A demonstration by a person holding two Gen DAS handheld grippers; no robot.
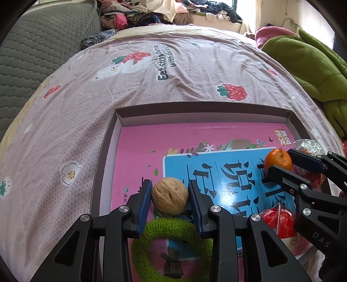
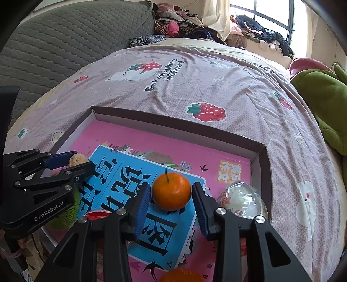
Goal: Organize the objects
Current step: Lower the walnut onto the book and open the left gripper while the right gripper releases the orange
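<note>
My left claw [image 1: 170,196] seems to pinch the round tan walnut [image 1: 169,195] and my right claw [image 2: 171,195] the small orange tangerine [image 2: 171,191], both inside the shallow pink-floored cardboard box [image 1: 138,151] on the bed for sorting.

Bed surroundings
Strawberry-print bedsheet [image 1: 173,82] spread flat; grey quilted cover [image 1: 39,43] at left; green plush blanket [image 1: 308,63] at right; clothes heap [image 2: 180,21] near window [image 2: 271,15].

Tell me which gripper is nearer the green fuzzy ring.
Left. The left gripper holds a walnut directly above the green fuzzy ring. The right gripper is farther off to the right, closed on a tangerine.
</note>
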